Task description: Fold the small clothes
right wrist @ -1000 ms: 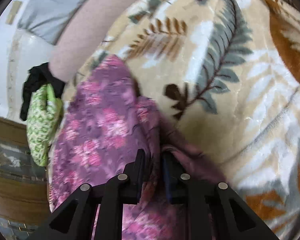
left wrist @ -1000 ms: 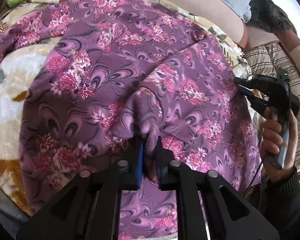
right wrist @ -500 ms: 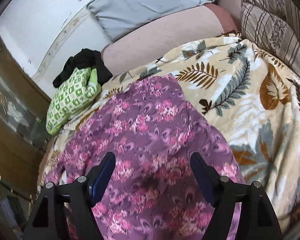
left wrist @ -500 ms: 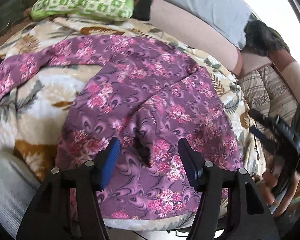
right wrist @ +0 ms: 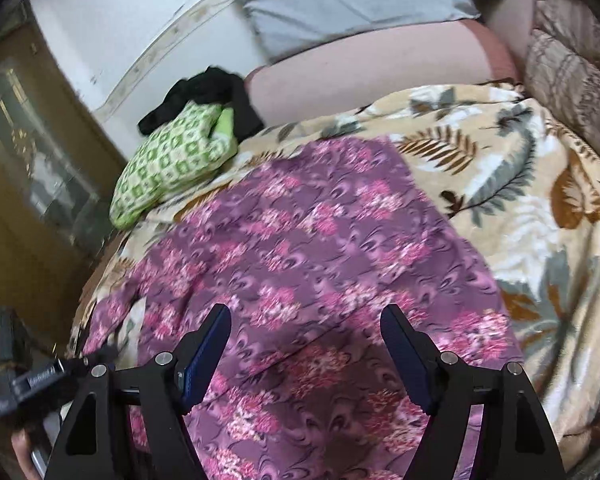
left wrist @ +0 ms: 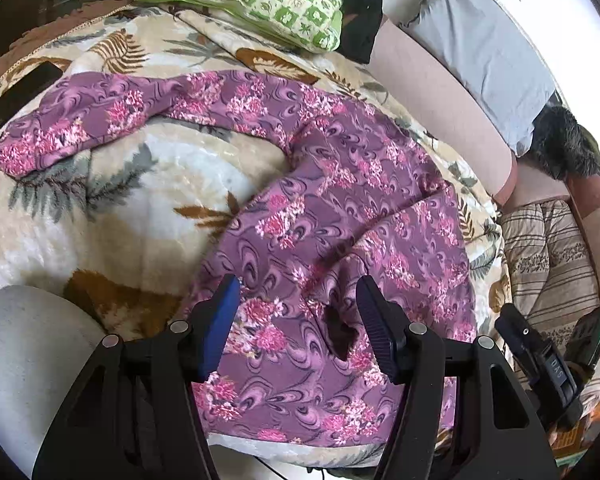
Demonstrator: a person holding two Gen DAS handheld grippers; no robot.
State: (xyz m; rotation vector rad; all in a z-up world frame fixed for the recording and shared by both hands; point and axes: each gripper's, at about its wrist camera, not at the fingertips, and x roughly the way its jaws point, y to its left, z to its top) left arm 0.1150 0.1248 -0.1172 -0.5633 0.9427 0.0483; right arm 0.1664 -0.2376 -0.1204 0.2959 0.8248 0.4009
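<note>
The purple top (left wrist: 340,216) is lying on the bed (left wrist: 112,216), one sleeve (left wrist: 100,120) folded in, the other still spread. Both the left gripper (left wrist: 296,328) and the right gripper (right wrist: 306,356) are being held wide, gripping nothing. Further folds are judged outstanding.

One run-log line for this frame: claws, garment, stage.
left claw: open, empty | right claw: open, empty | purple floral garment: on leaf-print blanket, one sleeve spread out | stage: fold unfinished
</note>
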